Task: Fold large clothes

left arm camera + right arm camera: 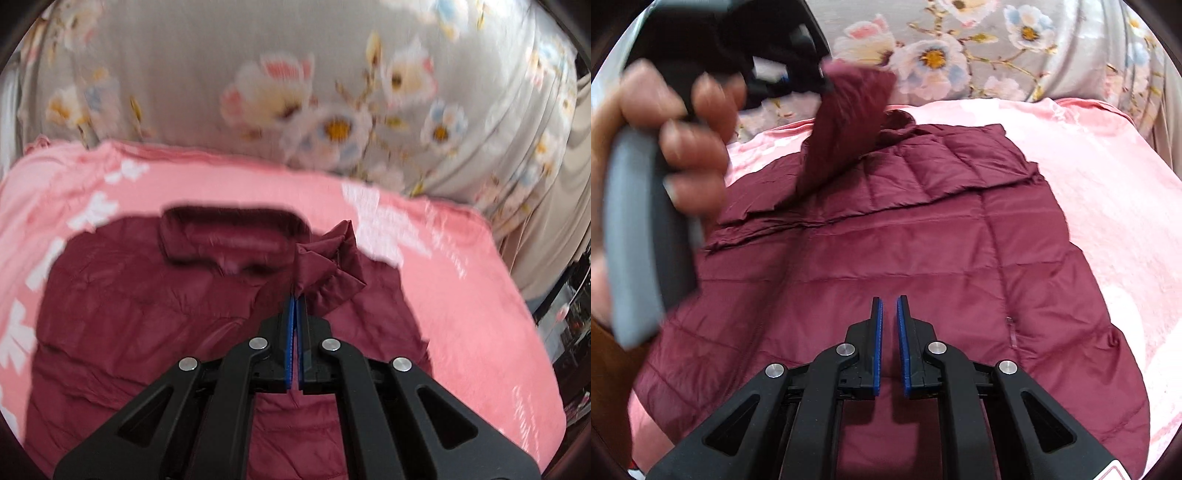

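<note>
Left wrist view: maroon quilted jacket (155,325) lies spread on a pink blanket (461,295) printed with white flowers, collar (229,236) at the far end. Left tongs (296,295) are clamped on a bunched sleeve cuff (328,266), lifted above the jacket body, just right of the collar. Blue pads meet with only fabric between them.

Right wrist view: same jacket (886,266) fills the middle ground; one sleeve is folded across the chest, its edge running from near left to far right. A hand (676,136) grips the grey handle of the left tongs at the left edge, and the lifted cuff (849,122) hangs from their tip at far centre-left, blurred. Right tongs (889,301) hover over the near part of the jacket, jaws at a narrow gap, nothing between the blue pads.

Beyond the blanket, at the far side in both views, lies grey bedding with a floral print (332,92).
</note>
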`<state>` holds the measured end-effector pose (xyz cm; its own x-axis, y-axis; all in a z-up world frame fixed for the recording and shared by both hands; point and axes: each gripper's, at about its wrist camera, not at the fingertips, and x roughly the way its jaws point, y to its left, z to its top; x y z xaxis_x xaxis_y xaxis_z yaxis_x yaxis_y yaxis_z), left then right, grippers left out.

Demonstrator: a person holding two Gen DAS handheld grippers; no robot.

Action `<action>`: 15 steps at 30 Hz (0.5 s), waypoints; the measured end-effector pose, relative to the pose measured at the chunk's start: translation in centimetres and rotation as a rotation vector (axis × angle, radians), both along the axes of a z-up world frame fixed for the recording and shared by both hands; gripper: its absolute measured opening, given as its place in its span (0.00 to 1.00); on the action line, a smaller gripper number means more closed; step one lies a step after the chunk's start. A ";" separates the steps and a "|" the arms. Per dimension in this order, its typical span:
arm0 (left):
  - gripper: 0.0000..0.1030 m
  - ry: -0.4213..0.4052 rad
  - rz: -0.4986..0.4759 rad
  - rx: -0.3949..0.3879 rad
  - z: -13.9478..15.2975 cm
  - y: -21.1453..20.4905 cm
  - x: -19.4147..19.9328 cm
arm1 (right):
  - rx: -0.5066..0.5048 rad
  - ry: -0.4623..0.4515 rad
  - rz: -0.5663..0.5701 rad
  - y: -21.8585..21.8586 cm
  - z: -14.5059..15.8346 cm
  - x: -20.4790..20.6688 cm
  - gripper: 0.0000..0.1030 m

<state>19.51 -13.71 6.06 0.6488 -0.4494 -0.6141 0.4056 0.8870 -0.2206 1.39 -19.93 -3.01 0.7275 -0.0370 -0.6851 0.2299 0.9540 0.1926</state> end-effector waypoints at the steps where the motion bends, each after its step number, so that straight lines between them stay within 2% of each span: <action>1: 0.00 0.022 -0.005 0.003 -1.1 -0.3 0.0 | 0.007 0.003 -0.002 -0.2 -0.1 0.0 0.10; 3: 0.02 0.059 -0.012 0.011 -2.6 -0.9 0.2 | 0.019 0.006 -0.004 -0.5 -0.1 -0.1 0.11; 5: 0.05 0.078 -0.021 -0.003 -3.5 -0.9 0.2 | 0.021 0.001 -0.009 -0.9 0.1 -0.1 0.21; 6: 0.16 0.081 -0.018 -0.009 -3.6 -0.6 0.2 | 0.016 -0.007 -0.014 -1.1 0.4 -0.1 0.24; 7: 0.32 0.077 -0.021 -0.031 -3.5 0.0 -0.1 | 0.012 -0.019 -0.017 -1.4 0.8 -0.1 0.32; 8: 0.41 0.061 -0.017 -0.049 -3.1 0.7 -0.4 | 0.011 -0.028 -0.018 -1.6 1.2 0.0 0.38; 9: 0.54 0.044 -0.008 -0.061 -2.7 1.4 -0.6 | 0.012 -0.039 -0.019 -1.9 1.6 0.2 0.41; 12: 0.69 -0.015 0.034 -0.083 -0.9 5.3 -1.3 | 0.014 -0.074 -0.025 -3.0 3.1 1.4 0.49; 15: 0.71 -0.007 0.107 -0.115 -0.4 9.6 -0.7 | 0.023 -0.100 -0.033 -4.0 4.1 3.1 0.51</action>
<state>18.79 -4.16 5.66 0.7008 -0.4446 -0.5578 0.3124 0.8943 -0.3202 4.49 -23.94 1.07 0.7910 -0.0470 -0.6100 0.2397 0.9411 0.2384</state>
